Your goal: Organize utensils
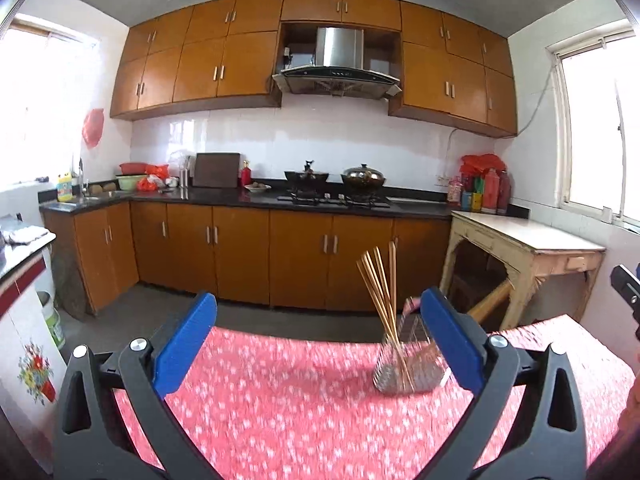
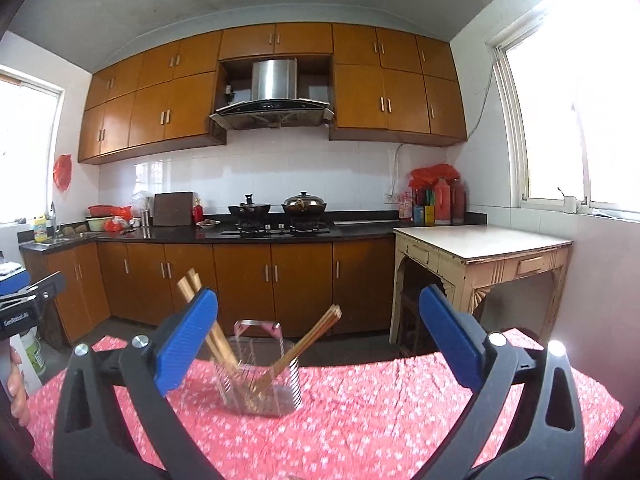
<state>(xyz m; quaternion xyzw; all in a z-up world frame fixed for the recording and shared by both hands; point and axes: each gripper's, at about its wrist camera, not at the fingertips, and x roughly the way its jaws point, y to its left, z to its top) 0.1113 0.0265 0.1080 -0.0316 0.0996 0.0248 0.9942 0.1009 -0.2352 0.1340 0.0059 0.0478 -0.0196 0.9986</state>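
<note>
So both the left gripper (image 1: 318,336) and right gripper (image 2: 318,336) point level, jaws wide apart and empty, and only the right view shows chopsticks (image 2: 308,340) splayed both ways in the wire holder (image 2: 260,376).

The wire basket (image 1: 408,364) is smeared by motion, its mesh unreadable, and the left gripper's blue finger (image 1: 452,340) covers its right side. How many chopsticks (image 2: 224,344) stand in it I cannot count. The tablecloth (image 1: 300,408) pattern blurs. A hand (image 2: 16,384) is cut off at the left edge.
</note>
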